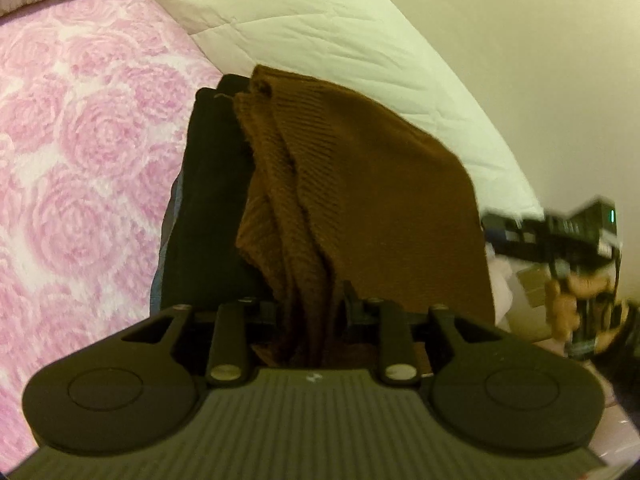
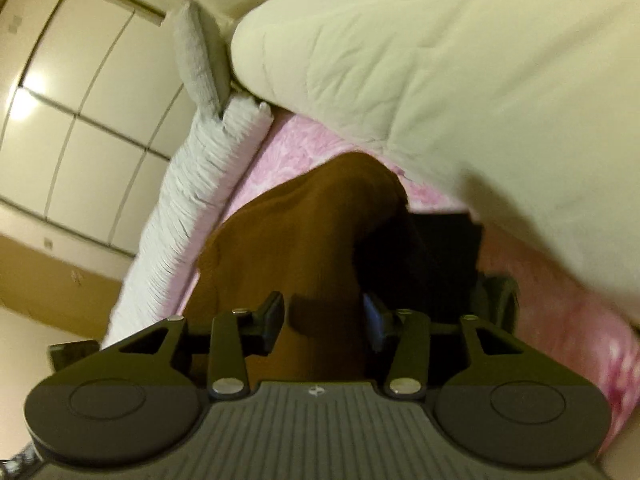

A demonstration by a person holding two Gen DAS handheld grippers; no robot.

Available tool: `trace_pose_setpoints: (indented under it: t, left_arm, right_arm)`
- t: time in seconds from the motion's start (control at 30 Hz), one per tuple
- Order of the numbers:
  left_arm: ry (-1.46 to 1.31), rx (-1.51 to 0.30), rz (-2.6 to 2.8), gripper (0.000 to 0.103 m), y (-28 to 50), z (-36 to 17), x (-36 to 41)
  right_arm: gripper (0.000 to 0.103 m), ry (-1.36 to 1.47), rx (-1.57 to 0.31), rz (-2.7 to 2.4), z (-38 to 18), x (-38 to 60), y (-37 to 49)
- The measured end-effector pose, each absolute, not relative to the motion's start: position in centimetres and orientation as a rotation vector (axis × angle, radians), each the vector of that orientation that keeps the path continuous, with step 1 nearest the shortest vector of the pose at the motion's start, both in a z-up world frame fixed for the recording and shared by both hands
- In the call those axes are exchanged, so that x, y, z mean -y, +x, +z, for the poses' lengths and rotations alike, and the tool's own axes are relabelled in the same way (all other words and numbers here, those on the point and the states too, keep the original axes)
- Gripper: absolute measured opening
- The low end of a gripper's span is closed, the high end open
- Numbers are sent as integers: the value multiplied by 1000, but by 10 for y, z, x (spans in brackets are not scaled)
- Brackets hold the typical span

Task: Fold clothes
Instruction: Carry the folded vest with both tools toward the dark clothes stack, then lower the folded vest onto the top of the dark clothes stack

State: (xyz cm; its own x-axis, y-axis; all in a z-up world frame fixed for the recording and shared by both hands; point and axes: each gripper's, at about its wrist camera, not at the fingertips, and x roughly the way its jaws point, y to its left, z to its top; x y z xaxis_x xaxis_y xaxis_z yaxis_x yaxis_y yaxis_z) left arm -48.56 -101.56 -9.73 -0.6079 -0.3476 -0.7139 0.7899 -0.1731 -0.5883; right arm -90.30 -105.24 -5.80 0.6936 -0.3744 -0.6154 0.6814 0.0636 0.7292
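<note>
Both your grippers tilt down toward the bed (image 1: 80,140). Your left gripper (image 1: 310,308) has its jaws narrowly parted around bunched folds of the one brown knit sweater (image 1: 360,184); whether they pinch it you cannot tell. Your right gripper (image 2: 324,316) has jaws spread, the sweater lying between them, pads apart from it. One black garment (image 1: 208,200) lies under the sweater, beside one white duvet (image 1: 300,32). Your hand (image 1: 568,300) grips the right gripper's handle.
</note>
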Motion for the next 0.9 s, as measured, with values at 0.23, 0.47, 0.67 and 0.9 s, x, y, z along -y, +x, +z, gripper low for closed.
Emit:
trace_pose_setpoints:
  t: [0.23,0.47,0.67,0.9]
  left_arm:
    - [492,-1345,-1878,27,-467,-94,1008]
    - [511,-1295,-1881,18,-473,-95,1011]
    - [484,-1251,-1916,17,-479,-88,1015]
    - [494,-1320,-1848,18,-473,-121,1005]
  right_arm:
    - [52,1347,-251,-763,-70,992,-903]
    - [43,1346,-286,-800,-81,985,-893]
    - [20,1322,-252,-831,-65,997,-894]
    - [19,1365,-305,-835,-84,983,-888]
